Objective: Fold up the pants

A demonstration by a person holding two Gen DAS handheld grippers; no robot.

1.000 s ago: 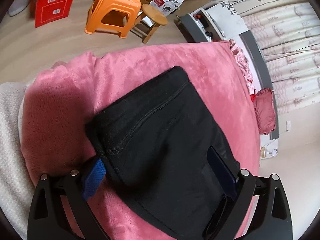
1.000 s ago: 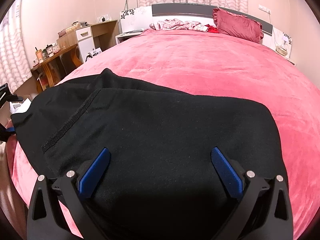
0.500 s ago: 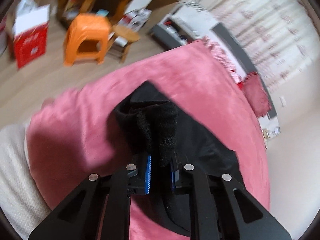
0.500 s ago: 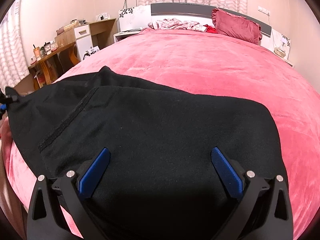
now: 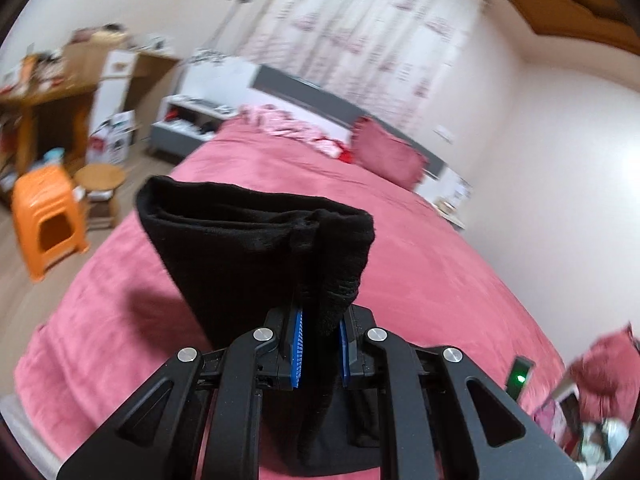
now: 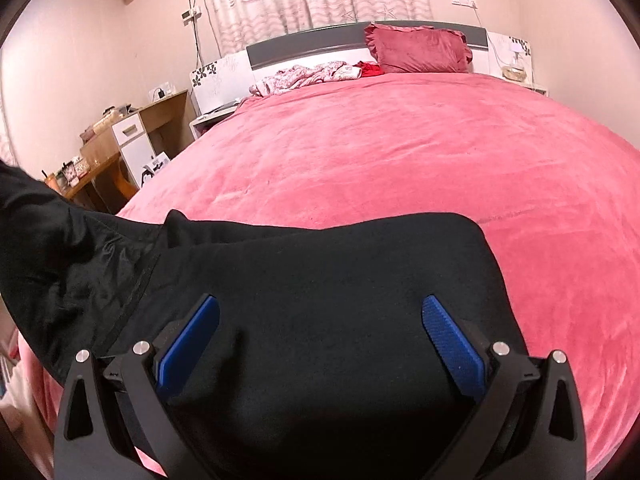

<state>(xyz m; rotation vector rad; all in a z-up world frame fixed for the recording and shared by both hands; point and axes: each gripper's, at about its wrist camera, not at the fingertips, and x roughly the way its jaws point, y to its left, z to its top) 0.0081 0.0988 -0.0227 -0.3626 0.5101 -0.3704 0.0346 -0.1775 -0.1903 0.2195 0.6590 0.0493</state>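
Black soft-knit pants point(image 6: 320, 300) lie partly folded at the foot end of the bed with the pink plush blanket point(image 6: 400, 152), far from the dark red pillow point(image 6: 420, 50) at the headboard. In the right wrist view most of the cloth rests flat on the blanket, while its left part rises off the bed toward the edge of the picture.

The left gripper point(image 5: 320, 334) has its 2 blue-padded fingers point(image 5: 297, 334) pressed together on a bunched edge of the pants point(image 5: 256, 248), holding that end up above the blanket point(image 5: 420, 248); the raised cloth shows stacked layers along its top edge. This view is blurred.

The right gripper point(image 6: 320, 332) hangs over the flat part of the pants with its 2 blue pads point(image 6: 188, 340) spread wide apart, gripping nothing; whether the tips touch the cloth is not clear.

Beside the bed, on the side away from the pillow, stand an orange plastic stool point(image 5: 48, 220) and a small round wooden stool point(image 5: 100, 184). A crumpled pink patterned garment point(image 6: 304, 76) lies next to the pillow.
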